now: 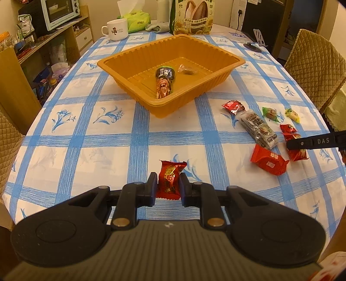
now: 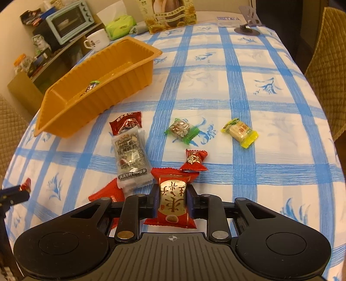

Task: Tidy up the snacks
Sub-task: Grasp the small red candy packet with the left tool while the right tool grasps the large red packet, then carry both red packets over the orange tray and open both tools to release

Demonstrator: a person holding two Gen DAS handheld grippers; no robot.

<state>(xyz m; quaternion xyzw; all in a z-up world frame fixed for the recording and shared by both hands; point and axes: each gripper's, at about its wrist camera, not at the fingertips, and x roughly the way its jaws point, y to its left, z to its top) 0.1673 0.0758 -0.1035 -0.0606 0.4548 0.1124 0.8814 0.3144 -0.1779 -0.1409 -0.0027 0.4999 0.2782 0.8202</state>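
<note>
While two snacks already lay in the orange tray (image 1: 216, 80) at twelve o'clock, the left tool (image 1: 167, 188) was clamped on a red candy (image 1: 169, 177), the right tool (image 2: 172, 201) on a red-and-gold packet (image 2: 173, 198); six more waited on the bench (image 1: 86, 151).

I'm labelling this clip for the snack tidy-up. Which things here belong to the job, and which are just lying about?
Job:
orange tray
red snack in left hand-held gripper
red-gold snack in right hand-held gripper
grey packet
green candy
yellow candy

Lying about:
mug
tissue pack
sunflower seed bag
toaster oven
</note>
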